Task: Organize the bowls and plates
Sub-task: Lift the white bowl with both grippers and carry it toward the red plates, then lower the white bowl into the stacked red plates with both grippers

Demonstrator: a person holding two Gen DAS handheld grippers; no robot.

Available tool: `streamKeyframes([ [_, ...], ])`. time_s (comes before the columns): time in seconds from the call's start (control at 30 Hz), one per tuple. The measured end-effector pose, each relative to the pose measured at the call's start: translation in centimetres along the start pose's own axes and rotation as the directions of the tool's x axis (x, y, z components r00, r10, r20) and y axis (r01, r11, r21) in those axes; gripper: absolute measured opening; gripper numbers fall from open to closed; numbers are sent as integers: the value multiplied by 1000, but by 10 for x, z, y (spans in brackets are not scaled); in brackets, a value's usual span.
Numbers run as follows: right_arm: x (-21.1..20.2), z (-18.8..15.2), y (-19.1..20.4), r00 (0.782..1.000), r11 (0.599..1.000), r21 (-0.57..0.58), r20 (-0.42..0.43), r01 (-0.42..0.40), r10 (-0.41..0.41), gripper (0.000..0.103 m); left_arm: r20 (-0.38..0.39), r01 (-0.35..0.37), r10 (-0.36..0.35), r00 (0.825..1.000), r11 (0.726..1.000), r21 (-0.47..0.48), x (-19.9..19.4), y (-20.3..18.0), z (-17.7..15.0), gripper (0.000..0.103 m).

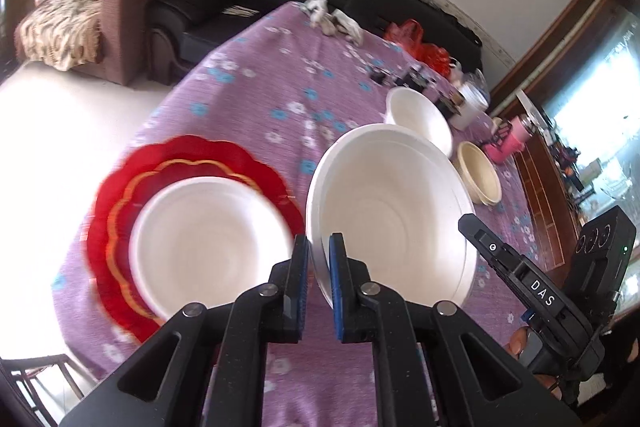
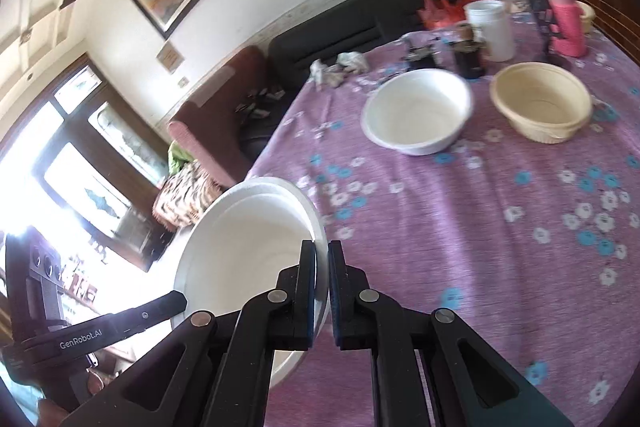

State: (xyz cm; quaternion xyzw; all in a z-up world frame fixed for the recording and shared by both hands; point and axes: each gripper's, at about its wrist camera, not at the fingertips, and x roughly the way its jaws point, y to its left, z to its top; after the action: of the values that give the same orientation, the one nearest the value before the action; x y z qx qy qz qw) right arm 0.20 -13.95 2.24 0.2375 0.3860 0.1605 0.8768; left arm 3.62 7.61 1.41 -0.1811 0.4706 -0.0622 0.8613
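Both grippers clamp one large white bowl (image 1: 392, 211) by its rim, on opposite sides, and hold it tilted above the purple flowered tablecloth (image 1: 256, 99). Left gripper (image 1: 319, 259): jaws nearly closed, pads pinching the rim's near-left edge. Right gripper (image 2: 321, 263): jaws likewise almost closed, rim wall between the pads; its body shows at the bowl's right side in the left wrist view.

On the cloth to the left lies a red scalloped plate (image 1: 120, 227) with a white plate (image 1: 208, 239) on it. Beyond the held bowl stand a smaller white bowl (image 2: 416, 111) and a cream bowl (image 2: 540, 103), side by side, apart. A pink flask (image 2: 564, 15) stands farther back.
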Motion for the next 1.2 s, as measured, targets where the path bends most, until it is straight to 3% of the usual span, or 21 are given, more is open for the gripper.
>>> streamKeyframes([
  [0.2,40,-14,48,995,996,-55,-73,-66,62,8,28,-57,59,998,995,-80,-21,53,1,9],
  [0.43,72,-30,77,986,991,-92,-147,-92,78,8,26,-80,85,996,987,-140,-27,95,-3,9],
  [0.73,94,-46,88,978,992,-103,-203,-75,52,8,-32,-78,74,997,981,-178,-13,122,-13,9],
  [1.2,109,-51,87,971,993,-102,-238,-63,37,8,-71,-53,39,997,977,-208,-1,131,-12,9],
])
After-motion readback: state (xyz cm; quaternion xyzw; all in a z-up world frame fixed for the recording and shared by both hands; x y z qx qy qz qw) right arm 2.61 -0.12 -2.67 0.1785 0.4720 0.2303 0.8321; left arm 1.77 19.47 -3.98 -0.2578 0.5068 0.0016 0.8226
